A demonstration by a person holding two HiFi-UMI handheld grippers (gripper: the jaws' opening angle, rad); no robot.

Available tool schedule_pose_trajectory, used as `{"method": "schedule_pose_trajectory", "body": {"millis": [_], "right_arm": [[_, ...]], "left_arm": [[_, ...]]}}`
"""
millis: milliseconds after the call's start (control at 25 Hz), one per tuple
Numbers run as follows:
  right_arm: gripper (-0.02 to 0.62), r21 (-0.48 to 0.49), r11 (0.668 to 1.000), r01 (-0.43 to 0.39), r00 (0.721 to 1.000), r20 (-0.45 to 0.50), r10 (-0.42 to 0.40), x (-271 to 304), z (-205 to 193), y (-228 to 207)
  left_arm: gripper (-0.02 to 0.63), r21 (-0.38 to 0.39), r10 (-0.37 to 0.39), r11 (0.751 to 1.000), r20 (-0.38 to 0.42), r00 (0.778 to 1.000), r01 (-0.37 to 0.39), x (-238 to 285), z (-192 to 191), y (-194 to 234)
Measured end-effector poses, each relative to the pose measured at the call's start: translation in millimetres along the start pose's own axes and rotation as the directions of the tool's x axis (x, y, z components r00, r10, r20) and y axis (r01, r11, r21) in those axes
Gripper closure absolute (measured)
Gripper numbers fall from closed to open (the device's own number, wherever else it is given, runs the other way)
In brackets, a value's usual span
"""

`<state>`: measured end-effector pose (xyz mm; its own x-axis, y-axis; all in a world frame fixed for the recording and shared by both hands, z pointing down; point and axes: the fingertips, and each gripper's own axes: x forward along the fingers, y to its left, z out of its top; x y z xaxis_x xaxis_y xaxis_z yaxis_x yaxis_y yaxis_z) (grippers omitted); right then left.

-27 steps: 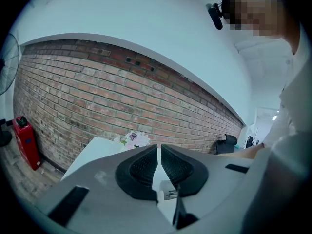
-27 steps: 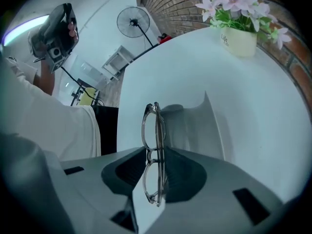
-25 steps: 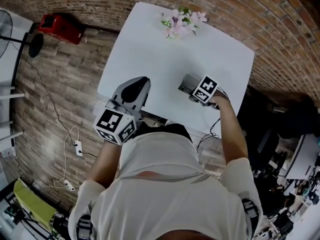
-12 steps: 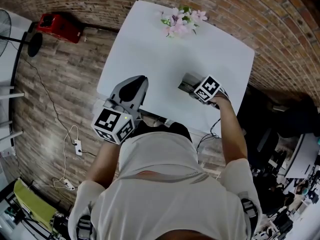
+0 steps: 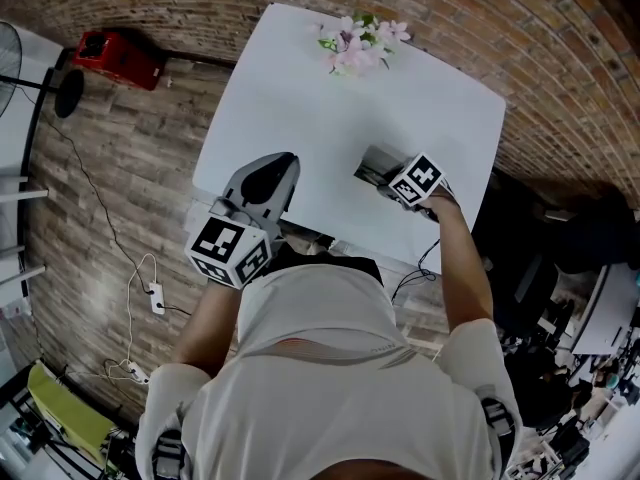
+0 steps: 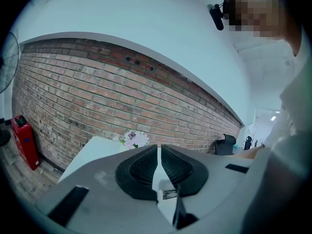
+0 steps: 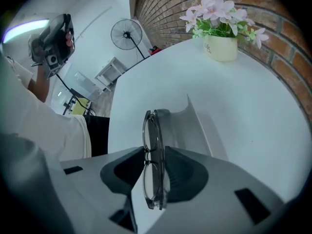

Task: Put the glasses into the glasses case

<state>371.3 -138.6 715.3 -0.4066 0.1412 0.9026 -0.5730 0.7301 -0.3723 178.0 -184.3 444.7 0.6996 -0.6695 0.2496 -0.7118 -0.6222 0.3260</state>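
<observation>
Spreading across the middle of the head view, a white table [image 5: 300, 98] has a person [image 5: 320, 368] standing at its near edge. The left gripper [image 6: 159, 147] hangs about level over the table's near-left corner, its jaws together with nothing between them. The right gripper [image 7: 156, 152] tilts steeply down near the right edge. Its jaws have just been closing a little and clasp the folded glasses [image 7: 153, 184] edge-on between the pads. A grey case [image 7: 192, 126] lies open on the table just beyond, the glasses' far end at its mouth. Flowers [image 5: 360, 43] stand at the far edge.
</observation>
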Motion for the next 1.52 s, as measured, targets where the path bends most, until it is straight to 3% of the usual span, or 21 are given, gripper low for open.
{"method": "schedule_pose_trajectory", "body": {"millis": [240,480,640,760,840,1000,1160,1240,1400,1520], "right_arm": [[0.411,0.031,0.999,-0.041,0.999,0.010,0.041,-1,-4,2],[0.370,0.014,0.995,0.100,0.990,0.097,-0.101,-13,9,-12],[0.373,0.013,0.985,0.172,0.961,0.216,-0.171,-42,22,-5],[0.427,0.031,0.978,0.204,0.912,0.358,-0.202,-81,38,6],[0.484,0.059,0.970,0.235,0.852,0.469,-0.234,-113,50,13],[0.543,0.134,0.947,0.293,0.697,0.648,-0.307,-175,64,26],[0.544,0.186,0.944,0.273,0.501,0.811,-0.304,-233,68,43],[0.545,0.216,0.933,0.288,0.413,0.851,-0.324,-257,64,49],[0.545,0.290,0.887,0.358,0.272,0.877,-0.396,-293,51,59],[0.545,0.373,0.854,0.364,0.165,0.876,-0.453,-321,37,69]], "left_arm": [[0.574,0.005,-0.004,1.000,0.001,1.000,0.004,0,3,-4],[0.574,0.004,-0.006,1.000,0.001,1.000,0.006,5,3,-2],[0.574,0.009,-0.018,1.000,0.009,1.000,0.018,8,8,-5],[0.574,0.018,-0.035,0.999,0.016,0.999,0.035,14,13,-9],[0.574,0.028,-0.049,0.998,0.023,0.999,0.049,18,17,-13],[0.574,0.046,-0.083,0.996,0.044,0.996,0.080,26,28,-24],[0.574,0.072,-0.115,0.991,0.067,0.991,0.110,37,39,-37],[0.574,0.099,-0.127,0.988,0.076,0.989,0.120,41,45,-43],[0.574,0.165,-0.135,0.979,0.097,0.986,0.118,46,54,-53],[0.574,0.192,-0.135,0.975,0.109,0.985,0.112,47,61,-59]]}}
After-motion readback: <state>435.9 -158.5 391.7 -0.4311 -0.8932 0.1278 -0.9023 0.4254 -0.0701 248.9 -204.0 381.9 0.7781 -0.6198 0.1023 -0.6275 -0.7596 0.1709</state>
